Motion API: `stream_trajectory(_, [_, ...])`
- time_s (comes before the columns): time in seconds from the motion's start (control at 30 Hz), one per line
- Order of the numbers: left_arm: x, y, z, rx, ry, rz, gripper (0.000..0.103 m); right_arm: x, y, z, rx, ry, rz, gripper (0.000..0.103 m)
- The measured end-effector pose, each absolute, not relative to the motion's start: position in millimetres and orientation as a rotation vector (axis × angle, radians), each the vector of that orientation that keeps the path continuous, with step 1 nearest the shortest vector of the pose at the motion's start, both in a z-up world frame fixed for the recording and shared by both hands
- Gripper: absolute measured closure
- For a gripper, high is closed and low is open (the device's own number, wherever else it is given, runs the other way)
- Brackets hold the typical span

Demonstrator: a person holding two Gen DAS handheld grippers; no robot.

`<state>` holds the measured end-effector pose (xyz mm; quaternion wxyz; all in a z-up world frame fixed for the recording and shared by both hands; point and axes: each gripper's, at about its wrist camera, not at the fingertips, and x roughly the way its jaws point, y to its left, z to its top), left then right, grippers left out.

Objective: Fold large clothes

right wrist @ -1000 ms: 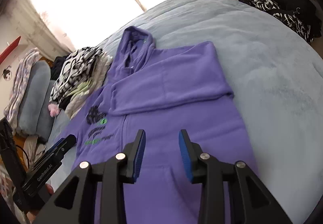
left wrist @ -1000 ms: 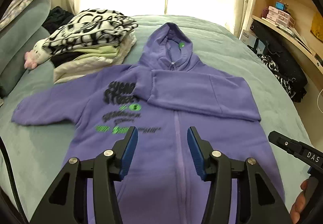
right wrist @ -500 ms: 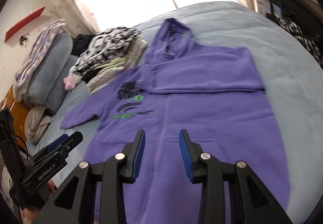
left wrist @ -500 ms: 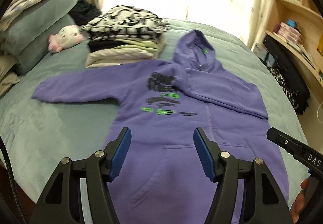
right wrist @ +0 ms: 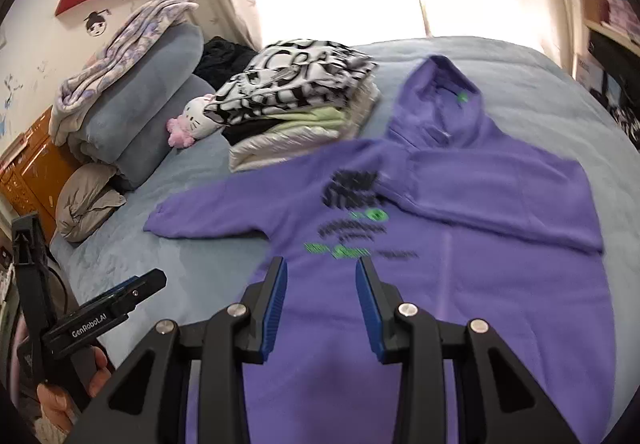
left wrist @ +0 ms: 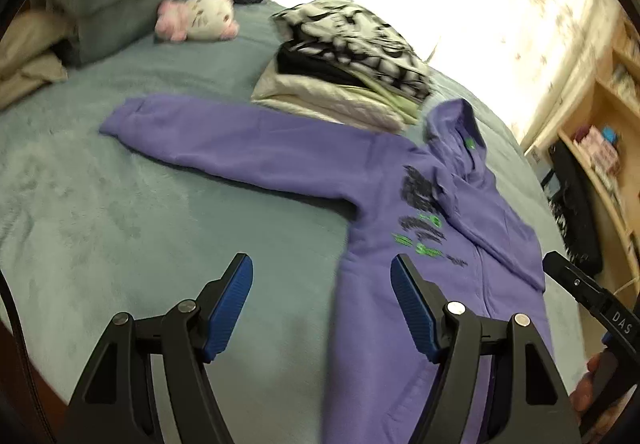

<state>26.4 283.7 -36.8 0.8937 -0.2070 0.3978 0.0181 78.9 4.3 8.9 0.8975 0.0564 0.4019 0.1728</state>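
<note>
1. While the left gripper (left wrist: 322,304) hangs over the bed (left wrist: 120,228), its jaws stand wide apart and are opening, with nothing between them; the blue pads frame bare bedcover and the hem-side edge of the purple hoodie (left wrist: 400,308).
2. Hoodie position, left wrist view: it lies flat on the bed, front up. Its body runs beneath and beyond the jaw on the picture's right; one sleeve (left wrist: 240,140) stretches out flat toward the upper left, well ahead of the jaws. No pad touches the cloth.
3. Right gripper (right wrist: 322,284): jaws moderately apart, clamped on nothing. The hoodie's lower front (right wrist: 320,364) lies directly below and between the pads, the printed black and green lettering (right wrist: 352,220) just ahead of the tips. Contact with the cloth is not evident.
4. Hoodie position, right wrist view: the other sleeve (right wrist: 500,196) is folded across the chest; the hood (right wrist: 436,100) points away toward the window.
5. Surroundings: a stack of folded clothes (right wrist: 296,104) sits just beyond the outstretched sleeve, beside the hood. A plush toy (right wrist: 192,120) lies near grey pillows (right wrist: 152,92) at the bed's far left.
6. Each wrist view catches the opposite gripper at its edge, with part of a hand (right wrist: 96,368) on its handle.
7. Both views show motion blur; fine detail of the print is unreadable.
</note>
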Motion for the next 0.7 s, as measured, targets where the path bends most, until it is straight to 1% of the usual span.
stream_trajectory(0.13, [49.9,340.3,-65.8,-0.555,0.865,0.017,0.033,102.2,44.8,-0.5,0.055,0.836,0.354,0.067])
stream_trajectory(0.37, [94.5,425.4,-111.2,-0.726,0.873,0.002,0.033,148.6,121.1,-32.1,-0.007,0.876,0.353,0.067])
stream_trajectory(0.6, [133.0,485.8,-142.9,-0.872,0.847,0.003,0.033,180.1,183.0,-61.8,-0.051,0.922,0.357,0.067])
stream_trajectory(0.7, [148.5,499.0,-147.6,-0.899,0.835,-0.005,0.033,191.1,206.1,-71.6,-0.074,0.932,0.352,0.067])
